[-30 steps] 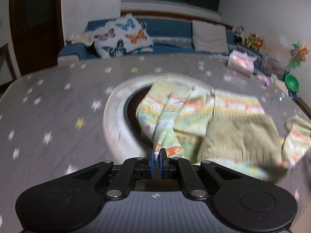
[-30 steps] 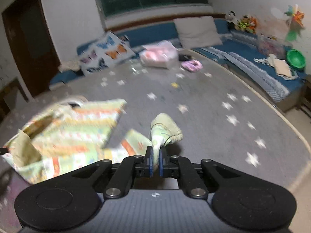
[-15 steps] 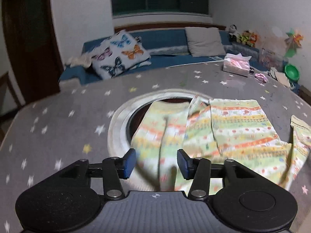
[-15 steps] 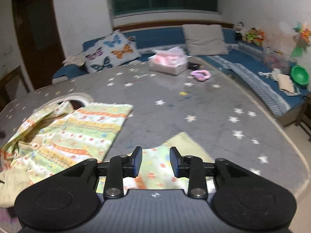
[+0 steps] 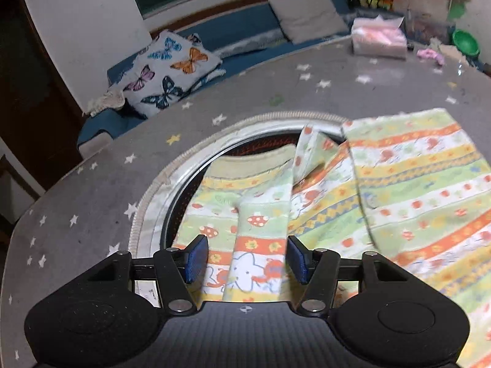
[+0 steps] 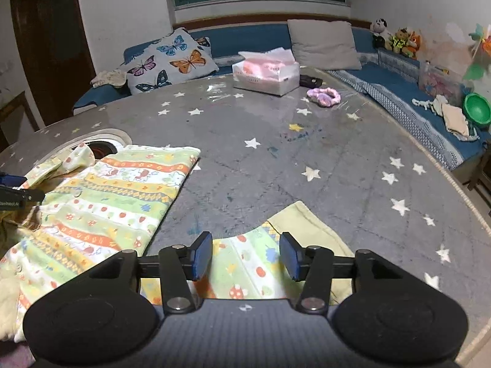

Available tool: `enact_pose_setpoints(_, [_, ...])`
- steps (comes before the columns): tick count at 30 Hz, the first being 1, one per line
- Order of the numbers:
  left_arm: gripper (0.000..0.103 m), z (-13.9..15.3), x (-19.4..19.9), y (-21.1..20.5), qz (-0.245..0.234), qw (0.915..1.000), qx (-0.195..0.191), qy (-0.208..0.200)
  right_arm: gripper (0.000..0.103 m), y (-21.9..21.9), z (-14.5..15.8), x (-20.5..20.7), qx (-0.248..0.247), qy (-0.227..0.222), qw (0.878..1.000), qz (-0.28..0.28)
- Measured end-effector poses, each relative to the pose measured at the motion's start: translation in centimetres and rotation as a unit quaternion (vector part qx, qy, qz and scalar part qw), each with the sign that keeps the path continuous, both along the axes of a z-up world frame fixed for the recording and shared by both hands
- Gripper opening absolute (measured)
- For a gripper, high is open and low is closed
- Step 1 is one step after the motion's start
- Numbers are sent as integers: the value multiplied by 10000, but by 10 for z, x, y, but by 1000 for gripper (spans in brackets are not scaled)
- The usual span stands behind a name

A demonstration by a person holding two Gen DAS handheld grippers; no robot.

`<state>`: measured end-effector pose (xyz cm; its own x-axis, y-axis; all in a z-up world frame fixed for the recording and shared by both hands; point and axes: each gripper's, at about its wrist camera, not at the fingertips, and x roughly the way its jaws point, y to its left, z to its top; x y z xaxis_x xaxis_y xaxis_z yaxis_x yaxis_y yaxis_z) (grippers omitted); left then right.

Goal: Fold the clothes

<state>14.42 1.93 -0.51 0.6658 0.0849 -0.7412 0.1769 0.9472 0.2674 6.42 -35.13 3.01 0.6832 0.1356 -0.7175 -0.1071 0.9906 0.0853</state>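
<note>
A child's green, yellow and orange striped garment [image 5: 408,181] lies spread on the grey star-patterned table [image 5: 92,190]. My left gripper [image 5: 247,259] is open, its blue pads either side of one sleeve [image 5: 260,239] that lies over the garment's body. In the right wrist view the garment's body [image 6: 101,202] lies at the left, and my right gripper [image 6: 245,256] is open over the other sleeve's cuff [image 6: 294,224], which lies flat on the table. The left gripper's finger [image 6: 12,188] shows at the left edge.
A round hole with a white rim [image 5: 159,196] sits in the table under the garment's left part. A pink tissue box [image 6: 265,73] and a purple scrunchie [image 6: 323,95] lie at the far side. A blue sofa with a butterfly pillow [image 6: 165,61] runs behind the table.
Both grippers were shut on a sleeve one second ago. Both have opened and let the sleeves drop, and the garment now lies flat on the table.
</note>
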Motion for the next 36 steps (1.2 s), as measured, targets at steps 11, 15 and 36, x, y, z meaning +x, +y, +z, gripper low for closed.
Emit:
enact_pose_setpoints(11, [7, 22, -20, 56, 659, 9958, -553, -323, 16, 16, -16, 12, -494, -47, 9987, -142])
enact_pose_setpoints(15, [6, 37, -44, 92, 1178, 9873, -905, -572, 3, 11, -12, 10, -393, -105, 9989, -237])
enact_pose_setpoints(36, [53, 50, -162, 178, 2621, 9571, -1099, -556, 11, -13, 21, -7, -345, -224, 9978, -517])
